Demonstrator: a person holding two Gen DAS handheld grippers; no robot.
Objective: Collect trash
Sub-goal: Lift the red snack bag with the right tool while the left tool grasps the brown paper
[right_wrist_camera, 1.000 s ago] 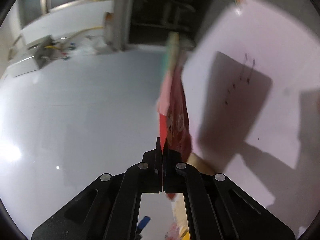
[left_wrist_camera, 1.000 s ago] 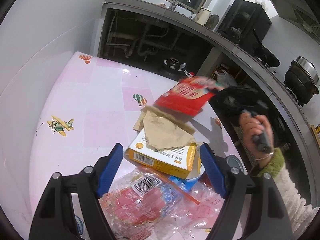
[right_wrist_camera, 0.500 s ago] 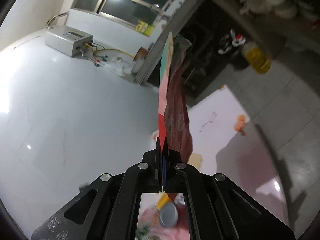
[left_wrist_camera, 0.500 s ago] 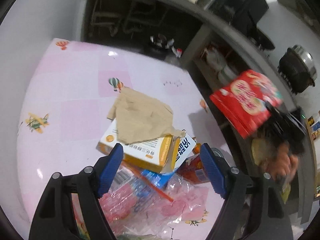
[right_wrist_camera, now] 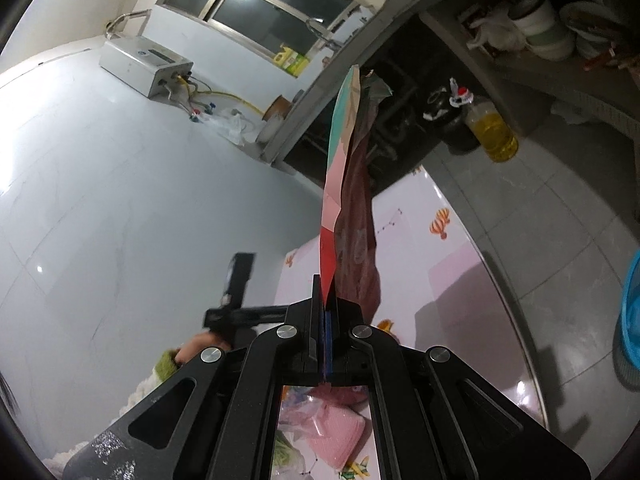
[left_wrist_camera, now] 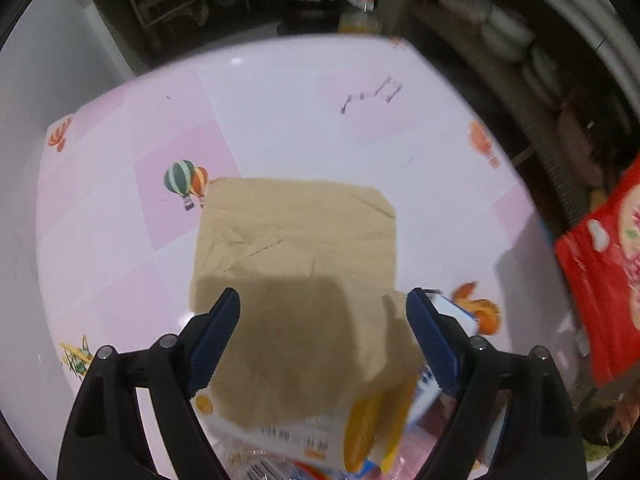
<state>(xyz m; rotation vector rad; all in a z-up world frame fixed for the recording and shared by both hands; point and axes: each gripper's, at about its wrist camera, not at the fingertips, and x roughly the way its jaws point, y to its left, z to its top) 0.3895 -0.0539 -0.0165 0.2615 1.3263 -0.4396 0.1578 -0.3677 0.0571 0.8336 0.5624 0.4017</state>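
My left gripper [left_wrist_camera: 322,308] is open and hovers low over a crumpled brown paper [left_wrist_camera: 296,248] that lies on a yellow and white carton [left_wrist_camera: 320,436] on the pink table [left_wrist_camera: 280,112]. My right gripper [right_wrist_camera: 326,288] is shut on a red snack wrapper [right_wrist_camera: 352,216] and holds it up in the air beside the table's right edge. The wrapper also shows at the right of the left wrist view [left_wrist_camera: 604,280]. Clear and pink plastic wrappers [right_wrist_camera: 332,428] lie on the table below the right gripper.
A blue basket [right_wrist_camera: 632,312] stands on the grey floor at the far right. A bottle of yellow oil [right_wrist_camera: 492,128] and a dark pot stand on the floor under the counter. Shelves with bowls are at the upper right.
My left gripper has moved forward and down over the brown paper. My right gripper has carried the red wrapper further right, off the table.
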